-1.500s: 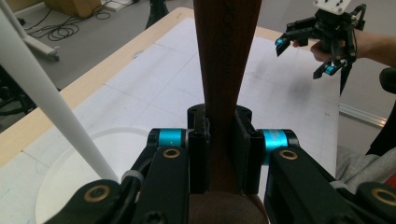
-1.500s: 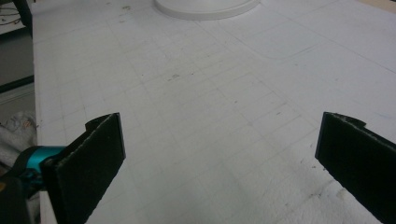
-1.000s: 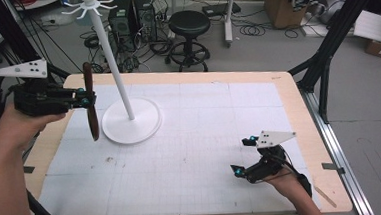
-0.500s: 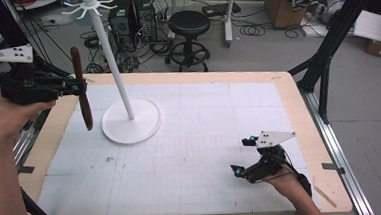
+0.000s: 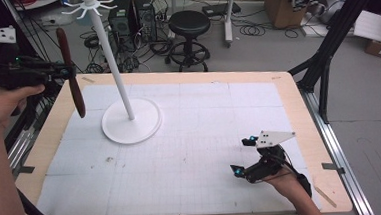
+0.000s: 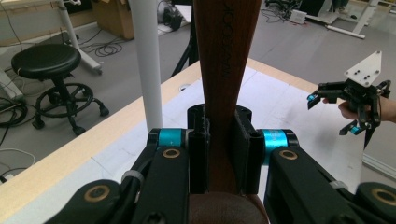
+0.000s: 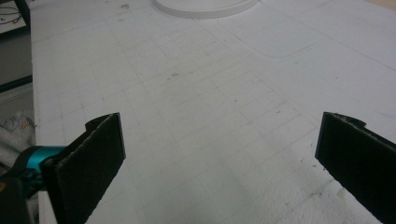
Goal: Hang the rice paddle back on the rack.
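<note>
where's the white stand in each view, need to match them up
High view: white stand left of centre, its round base on the mat, beside the wooden piece.
Left gripper view: its pole upper left, next to the wooden piece.
Right gripper view: its base rim at the top edge.
Shared landmark: the gridded white mat.

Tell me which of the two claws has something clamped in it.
The left claw, raised at the table's left edge: its jaws are shut on the dark wooden piece. The right claw stands open near the mat, holding nothing.
</note>
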Demonstrator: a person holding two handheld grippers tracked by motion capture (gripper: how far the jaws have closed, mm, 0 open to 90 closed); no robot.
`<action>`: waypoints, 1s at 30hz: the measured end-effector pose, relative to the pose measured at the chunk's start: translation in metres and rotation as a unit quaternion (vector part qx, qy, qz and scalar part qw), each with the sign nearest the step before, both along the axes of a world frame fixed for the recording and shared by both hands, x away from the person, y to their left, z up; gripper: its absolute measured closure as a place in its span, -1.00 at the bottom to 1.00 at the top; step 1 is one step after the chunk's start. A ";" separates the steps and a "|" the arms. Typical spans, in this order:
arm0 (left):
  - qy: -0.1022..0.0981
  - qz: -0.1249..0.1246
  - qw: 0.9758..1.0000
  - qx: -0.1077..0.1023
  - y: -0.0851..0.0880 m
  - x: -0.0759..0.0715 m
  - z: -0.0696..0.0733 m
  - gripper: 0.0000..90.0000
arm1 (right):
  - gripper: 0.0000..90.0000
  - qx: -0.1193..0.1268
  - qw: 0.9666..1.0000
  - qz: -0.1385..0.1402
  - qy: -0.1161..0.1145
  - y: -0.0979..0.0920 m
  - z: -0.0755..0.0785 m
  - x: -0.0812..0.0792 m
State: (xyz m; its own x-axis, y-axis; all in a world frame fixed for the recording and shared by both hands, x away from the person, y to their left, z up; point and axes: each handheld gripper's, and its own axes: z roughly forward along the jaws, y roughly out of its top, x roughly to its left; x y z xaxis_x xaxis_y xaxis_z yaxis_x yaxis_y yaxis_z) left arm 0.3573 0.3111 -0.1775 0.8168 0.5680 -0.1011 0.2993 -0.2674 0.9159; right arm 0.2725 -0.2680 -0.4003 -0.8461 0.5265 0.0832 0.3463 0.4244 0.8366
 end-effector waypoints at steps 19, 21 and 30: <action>0.012 0.015 1.000 -0.010 0.007 0.019 0.019 0.73 | -0.99 0.001 1.000 -0.001 -0.001 -0.001 0.000 0.000; 0.014 0.015 1.000 -0.011 0.008 0.021 0.021 0.73 | -0.99 0.001 1.000 -0.003 -0.002 -0.001 0.000 0.000; 0.028 0.030 0.999 -0.014 0.011 0.030 0.021 0.74 | -0.99 0.003 1.000 -0.003 -0.001 -0.002 0.000 0.000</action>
